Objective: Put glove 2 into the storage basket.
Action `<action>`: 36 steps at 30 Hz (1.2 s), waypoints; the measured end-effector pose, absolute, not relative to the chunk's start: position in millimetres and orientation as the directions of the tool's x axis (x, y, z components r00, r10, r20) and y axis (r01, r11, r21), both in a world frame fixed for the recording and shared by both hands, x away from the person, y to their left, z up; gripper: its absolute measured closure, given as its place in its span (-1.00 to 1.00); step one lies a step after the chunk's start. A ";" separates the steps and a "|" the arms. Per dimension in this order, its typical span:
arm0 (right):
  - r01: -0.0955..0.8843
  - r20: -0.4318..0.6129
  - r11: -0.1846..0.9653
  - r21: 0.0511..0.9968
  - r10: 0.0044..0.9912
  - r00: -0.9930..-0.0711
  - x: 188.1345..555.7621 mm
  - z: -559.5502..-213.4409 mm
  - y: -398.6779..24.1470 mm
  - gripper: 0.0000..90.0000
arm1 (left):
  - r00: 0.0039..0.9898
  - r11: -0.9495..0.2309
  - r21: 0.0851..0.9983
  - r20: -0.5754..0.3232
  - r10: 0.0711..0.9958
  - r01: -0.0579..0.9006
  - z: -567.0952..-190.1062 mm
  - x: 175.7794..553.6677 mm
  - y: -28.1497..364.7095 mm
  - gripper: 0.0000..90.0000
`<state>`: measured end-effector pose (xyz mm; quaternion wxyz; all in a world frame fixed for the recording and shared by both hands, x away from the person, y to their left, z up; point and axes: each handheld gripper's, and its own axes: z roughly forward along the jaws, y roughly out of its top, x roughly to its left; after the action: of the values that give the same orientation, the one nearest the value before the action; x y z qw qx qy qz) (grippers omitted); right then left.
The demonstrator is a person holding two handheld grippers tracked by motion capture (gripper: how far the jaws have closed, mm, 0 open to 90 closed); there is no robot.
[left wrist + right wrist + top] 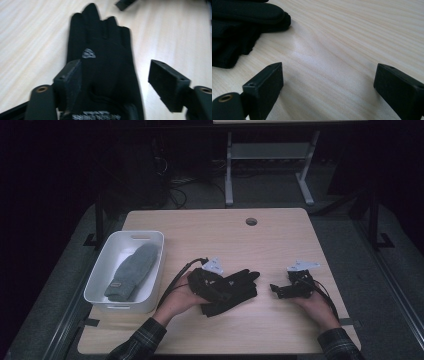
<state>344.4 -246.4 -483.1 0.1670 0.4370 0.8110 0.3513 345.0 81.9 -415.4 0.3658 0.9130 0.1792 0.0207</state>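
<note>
Here the person's left hand (176, 296) reaches in from the bottom edge of the high view, its plaid sleeve (140, 340) resting at the table's near rim, and carries the left gripper (216, 285) level over the black glove (235, 287). In the left gripper view the jaws stand wide apart, one pad above the glove's edge and the other over bare wood, neither pressing on the cloth. The glove lies flat near the middle of the table (220, 232), palm side hidden, its fingers pointing away from the left gripper toward the right gripper (278, 290); a small pale logo (88, 53) marks its back. The right hand (316, 304) rests on the table's right side, holding its gripper low and aimed at the glove's fingertips, near but not touching them. In the right gripper view those jaws are spread wide as well, with only wood between them. The table is pale wood with a round cable hole (251, 221) near its far edge. A white bin (102, 270) sits on its left side and holds a grey mitten (132, 271). Beyond the table the room is dark, with grey carpet and the legs of a white desk frame (267, 165).
</note>
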 end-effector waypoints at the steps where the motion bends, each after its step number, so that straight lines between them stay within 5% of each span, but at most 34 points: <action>1: 0.592 0.036 0.371 0.716 0.826 -0.562 344.4 -483.1 -246.3 -0.81 | 0.933 -0.669 0.672 -0.094 0.348 0.317 -416.9 347.8 80.5 -0.52; 10: 0.591 0.034 0.373 0.715 0.826 -0.563 344.4 -483.1 -246.4 -0.81 | 0.930 -0.689 0.651 -0.073 0.361 0.319 -434.8 359.7 63.2 -0.72; 29: 0.587 0.037 0.375 0.717 0.822 -0.569 344.6 -483.1 -245.4 -0.81 | 0.921 -0.716 0.599 -0.102 0.376 0.359 -461.7 362.2 61.0 -0.71; 34: 0.588 0.038 0.374 0.717 0.822 -0.568 344.5 -483.1 -245.3 -0.81 | 0.928 -0.725 0.598 -0.098 0.358 0.343 -461.0 359.4 60.6 -0.56; 36: 0.589 0.039 0.374 0.717 0.822 -0.568 344.4 -483.1 -245.2 -0.81 | 0.936 -0.729 0.599 -0.108 0.334 0.330 -459.5 357.6 60.7 -0.22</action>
<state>344.4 -245.2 -483.1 0.1650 0.4343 0.8121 0.3530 357.6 60.7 -459.5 0.3216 0.9299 0.1785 0.0037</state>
